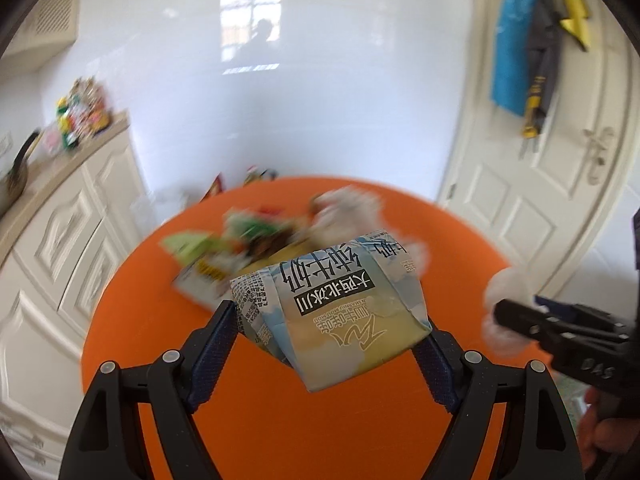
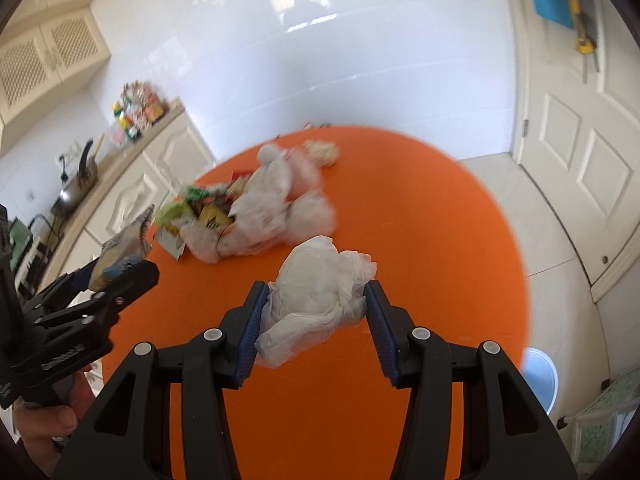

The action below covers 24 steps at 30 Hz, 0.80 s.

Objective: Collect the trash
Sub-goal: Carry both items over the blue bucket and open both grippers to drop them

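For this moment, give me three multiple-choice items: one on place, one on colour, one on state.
1. Where is the loose trash pile?
A. on the table
B. on the floor
C. on the counter

2. What colour is the table?
A. white
B. blue
C. orange

3. What does the left gripper hold?
A. nothing
B. a milk carton
C. a pan

Key:
1 A, the pile lies on the tabletop beyond both grippers.
2 C, the round top is orange.
3 B, the carton sits clamped between its fingers, while the right gripper holds a white bag.
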Available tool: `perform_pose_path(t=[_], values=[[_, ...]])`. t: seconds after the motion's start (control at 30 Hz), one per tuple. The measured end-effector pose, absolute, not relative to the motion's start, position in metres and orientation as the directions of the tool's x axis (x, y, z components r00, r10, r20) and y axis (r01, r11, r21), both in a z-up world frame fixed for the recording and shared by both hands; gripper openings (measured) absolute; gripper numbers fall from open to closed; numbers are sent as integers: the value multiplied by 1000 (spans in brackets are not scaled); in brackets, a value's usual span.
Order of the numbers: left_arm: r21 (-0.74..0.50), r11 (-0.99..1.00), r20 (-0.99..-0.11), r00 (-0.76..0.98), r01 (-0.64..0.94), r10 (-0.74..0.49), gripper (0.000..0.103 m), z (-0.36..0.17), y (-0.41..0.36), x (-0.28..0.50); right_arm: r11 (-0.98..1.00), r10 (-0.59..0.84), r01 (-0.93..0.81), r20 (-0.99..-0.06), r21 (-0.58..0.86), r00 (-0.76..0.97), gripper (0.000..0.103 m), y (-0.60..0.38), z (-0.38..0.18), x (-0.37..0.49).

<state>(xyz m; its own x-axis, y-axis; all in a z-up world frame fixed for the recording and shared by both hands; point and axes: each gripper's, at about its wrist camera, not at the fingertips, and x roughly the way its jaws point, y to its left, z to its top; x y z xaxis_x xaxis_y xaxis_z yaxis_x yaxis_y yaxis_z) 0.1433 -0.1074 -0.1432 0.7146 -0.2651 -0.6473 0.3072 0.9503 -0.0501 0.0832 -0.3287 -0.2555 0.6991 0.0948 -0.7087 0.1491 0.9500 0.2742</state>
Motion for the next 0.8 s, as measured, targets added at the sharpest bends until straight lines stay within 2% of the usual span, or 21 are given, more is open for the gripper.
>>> perform_pose_path(t=[0.17,0.4,0.57,0.8], values=[[-66,886,-609,685,459,-400,79,-114,-171,120,927,16,233,-649,296,760,50,-382,-228,36],[-67,736,-643,535,673,-548,79,-112,-284,99,844,-178,452,-644,288,744,50,-479,-221,-36],[-120,614,-738,343,780,-581,79,-149,-369,89,730,-251,619,-729,288,636,50,-549,-270,-80],[-170,559,-872,140,812,-468,79,-236,-456,81,591,-198,739,-830,324,522,50,-607,-362,-108]])
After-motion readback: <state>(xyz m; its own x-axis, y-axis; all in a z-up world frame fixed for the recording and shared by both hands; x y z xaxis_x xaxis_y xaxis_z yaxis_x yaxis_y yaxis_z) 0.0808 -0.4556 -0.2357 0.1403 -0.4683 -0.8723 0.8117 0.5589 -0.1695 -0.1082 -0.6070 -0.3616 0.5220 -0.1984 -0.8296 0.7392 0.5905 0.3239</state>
